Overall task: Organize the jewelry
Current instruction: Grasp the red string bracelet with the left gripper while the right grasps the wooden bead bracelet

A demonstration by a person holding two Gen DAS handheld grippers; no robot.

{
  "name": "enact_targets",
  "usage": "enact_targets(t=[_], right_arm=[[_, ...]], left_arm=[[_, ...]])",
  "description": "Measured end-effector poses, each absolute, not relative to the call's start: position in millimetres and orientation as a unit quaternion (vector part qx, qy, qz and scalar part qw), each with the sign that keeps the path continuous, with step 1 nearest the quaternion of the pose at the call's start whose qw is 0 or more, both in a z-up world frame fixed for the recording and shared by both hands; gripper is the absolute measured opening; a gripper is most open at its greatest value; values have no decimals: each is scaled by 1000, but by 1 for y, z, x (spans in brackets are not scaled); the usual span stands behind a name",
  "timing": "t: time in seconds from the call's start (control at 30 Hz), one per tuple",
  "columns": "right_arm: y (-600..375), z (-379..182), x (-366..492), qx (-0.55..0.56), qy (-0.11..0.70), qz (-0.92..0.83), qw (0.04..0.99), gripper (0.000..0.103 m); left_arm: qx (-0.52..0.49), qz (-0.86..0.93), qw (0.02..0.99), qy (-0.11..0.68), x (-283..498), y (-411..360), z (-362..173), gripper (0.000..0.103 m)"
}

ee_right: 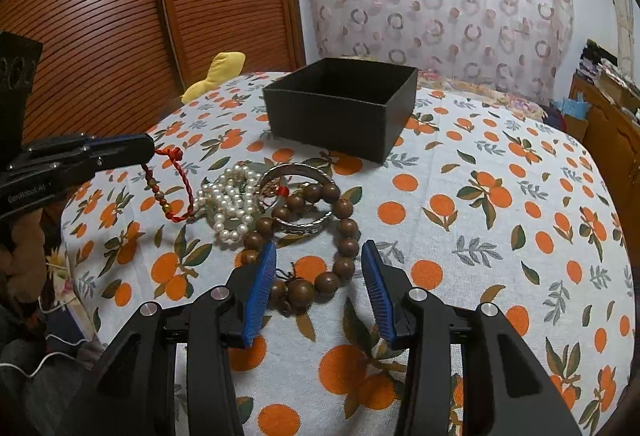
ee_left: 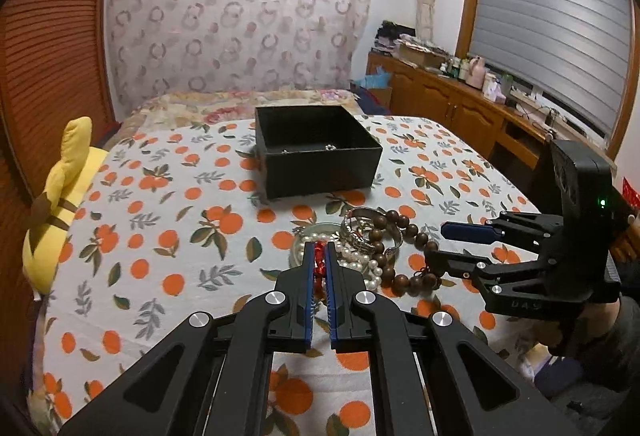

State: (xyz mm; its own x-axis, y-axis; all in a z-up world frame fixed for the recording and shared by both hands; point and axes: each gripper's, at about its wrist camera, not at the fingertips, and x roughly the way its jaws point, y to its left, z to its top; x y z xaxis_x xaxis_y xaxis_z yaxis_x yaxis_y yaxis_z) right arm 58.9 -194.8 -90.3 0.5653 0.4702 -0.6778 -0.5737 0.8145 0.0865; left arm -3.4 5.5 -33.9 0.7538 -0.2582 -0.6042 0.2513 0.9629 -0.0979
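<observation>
A pile of jewelry lies on the orange-print cloth: a red cord bracelet [ee_right: 168, 192], a white pearl strand [ee_right: 230, 202], a silver bangle [ee_right: 298, 196] and a brown wooden bead bracelet [ee_right: 320, 236]. My left gripper [ee_left: 319, 252] is shut on the red cord bracelet [ee_left: 319, 260], and also shows in the right wrist view [ee_right: 146, 148]. My right gripper [ee_right: 318, 256] is open over the near part of the wooden bead bracelet [ee_left: 400, 248], and shows in the left wrist view [ee_left: 436, 242]. An open black box [ee_left: 316, 152] stands behind the pile.
A yellow plush toy [ee_left: 60, 196] lies at the bed's left edge. A wooden slatted wardrobe [ee_right: 120, 16] stands to the left. A wooden sideboard [ee_left: 460, 104] with bottles runs along the right under a window.
</observation>
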Motion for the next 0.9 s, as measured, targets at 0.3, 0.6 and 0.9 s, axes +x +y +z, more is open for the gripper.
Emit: enact_targets(t=[0.3,0.6,0.9], right_arm=[[-165,-86,46,-112,372,342,856,38],[-148,-100,50,-168,396,338,837,37],[-152,-93,54,-171,392,362,828,15]], left_arm=[[-20,-129,942,310,-13,17,-30,4],[-25,-138,941,310,-12,12,-32,4],[-32,-139,940,311,-9,12,-33,4]])
